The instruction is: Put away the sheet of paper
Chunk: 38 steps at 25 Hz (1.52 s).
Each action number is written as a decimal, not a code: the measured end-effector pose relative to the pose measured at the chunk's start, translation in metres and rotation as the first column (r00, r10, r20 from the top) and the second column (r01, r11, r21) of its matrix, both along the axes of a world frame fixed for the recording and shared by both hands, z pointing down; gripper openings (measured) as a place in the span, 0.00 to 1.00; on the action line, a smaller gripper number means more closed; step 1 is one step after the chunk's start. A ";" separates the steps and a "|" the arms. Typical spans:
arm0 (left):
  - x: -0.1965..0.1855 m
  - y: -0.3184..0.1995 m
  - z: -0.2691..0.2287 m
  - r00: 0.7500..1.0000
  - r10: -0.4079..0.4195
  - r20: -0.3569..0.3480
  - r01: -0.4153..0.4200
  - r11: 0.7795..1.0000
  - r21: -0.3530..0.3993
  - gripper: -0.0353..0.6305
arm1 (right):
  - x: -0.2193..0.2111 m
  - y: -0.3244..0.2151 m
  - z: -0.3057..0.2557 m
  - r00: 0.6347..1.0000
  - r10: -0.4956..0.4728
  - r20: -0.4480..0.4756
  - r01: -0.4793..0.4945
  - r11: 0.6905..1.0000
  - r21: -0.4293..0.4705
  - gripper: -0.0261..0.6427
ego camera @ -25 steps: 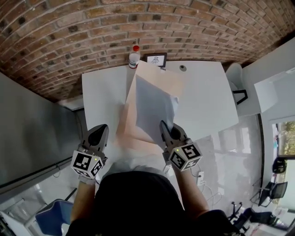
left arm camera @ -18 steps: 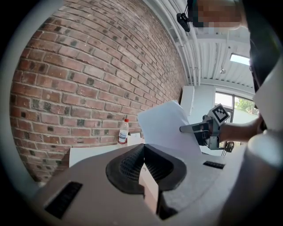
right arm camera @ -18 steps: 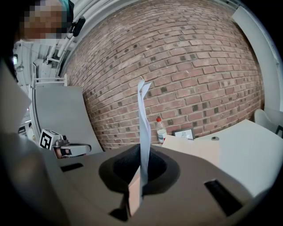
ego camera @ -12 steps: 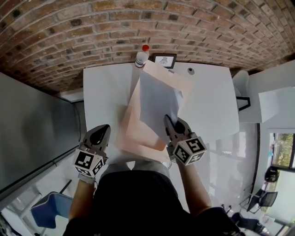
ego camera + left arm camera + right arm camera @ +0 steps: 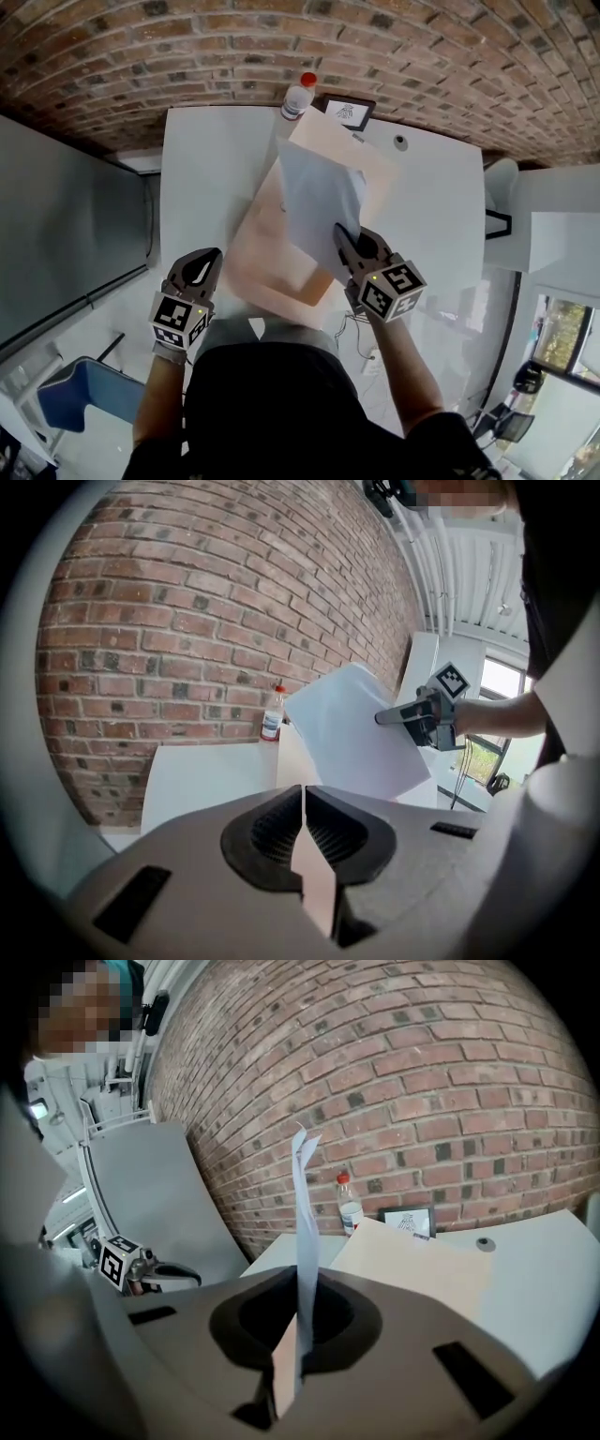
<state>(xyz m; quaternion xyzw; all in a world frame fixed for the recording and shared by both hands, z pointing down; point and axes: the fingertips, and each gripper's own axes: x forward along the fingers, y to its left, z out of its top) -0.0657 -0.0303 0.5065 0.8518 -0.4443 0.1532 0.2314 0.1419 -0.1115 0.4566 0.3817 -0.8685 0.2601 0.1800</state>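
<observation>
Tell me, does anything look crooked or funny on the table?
Yes. The peach folder lies slanted across the white table, not square with its edges. Nothing looks spilled or broken.

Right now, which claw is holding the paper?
The right claw, shut on the white sheet. The left claw is shut and empty, off to the side.

A red-capped bottle (image 5: 298, 97) is standing at the far edge of the white desk (image 5: 202, 178), by the brick wall (image 5: 281, 42). A small frame (image 5: 349, 111) is standing just beside it, with a round dark thing (image 5: 401, 142) lying near. A blue chair (image 5: 70, 408) is standing well apart.
</observation>
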 end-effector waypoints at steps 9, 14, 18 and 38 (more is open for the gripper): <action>0.017 0.025 0.053 0.997 0.045 0.057 -0.037 0.989 -0.145 0.06 | -0.007 -0.008 0.042 0.981 -0.189 -0.037 0.183 0.975 -0.129 0.05; 0.022 0.034 0.073 0.996 0.054 0.071 -0.039 0.981 -0.192 0.06 | -0.012 -0.021 0.066 0.958 -0.283 -0.047 0.267 0.941 -0.206 0.05; 0.027 0.040 0.086 0.994 0.062 0.092 -0.040 0.975 -0.220 0.09 | -0.012 -0.033 0.081 0.940 -0.334 -0.071 0.306 0.917 -0.255 0.05; 0.034 0.057 0.122 0.979 0.073 0.192 -0.021 0.966 -0.259 0.14 | 0.010 -0.090 0.173 0.708 -0.619 -0.340 0.534 0.785 -0.314 0.05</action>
